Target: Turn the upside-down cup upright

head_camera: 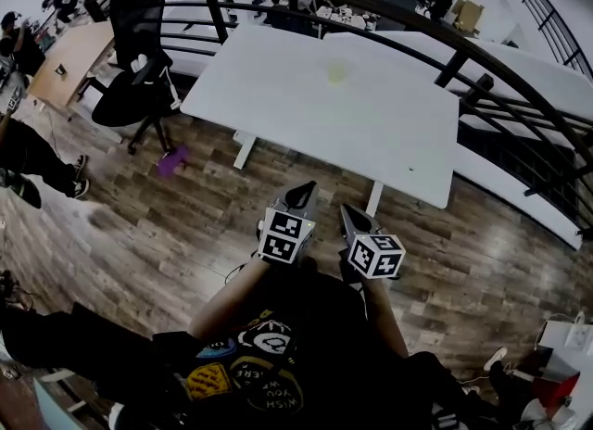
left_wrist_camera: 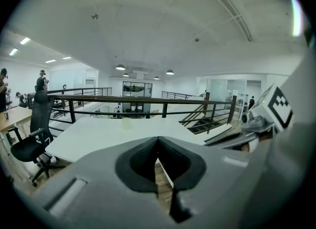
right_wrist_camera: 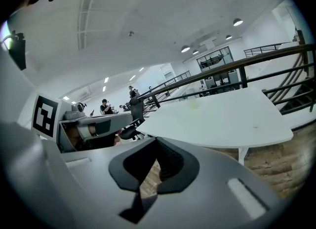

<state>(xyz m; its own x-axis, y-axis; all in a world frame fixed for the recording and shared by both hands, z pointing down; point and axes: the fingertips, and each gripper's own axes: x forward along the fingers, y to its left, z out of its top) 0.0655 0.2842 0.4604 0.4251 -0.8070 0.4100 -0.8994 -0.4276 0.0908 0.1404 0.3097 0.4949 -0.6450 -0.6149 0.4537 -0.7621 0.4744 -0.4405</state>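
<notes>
The wooden floor (head_camera: 185, 224) fills most of my head view. On it, at twelve o'clock from my tools, stands the white surface (head_camera: 278, 104), with a dark railing (head_camera: 456, 56) curving behind its far edge. A black office chair (head_camera: 134, 94) sits at ten o'clock, just off the surface's left end.

I hold both tools low in front of my body, over the floor and short of the surface's near edge, side by side and not touching. The left tool (head_camera: 301, 195) has its jaws pressed together with nothing between them. Its own view shows the pads meeting at the tip, with floorboards below. The right tool (head_camera: 350, 218), at three o'clock from the left one, is likewise pressed together and empty.

The cup (head_camera: 337, 72) is a pale, faint shape on the surface toward its far side, at twelve o'clock and well apart from both tools. It is too small for me to tell which way up it stands. A small purple object (head_camera: 171, 160) lies on the floor at ten o'clock, near the chair's base.
</notes>
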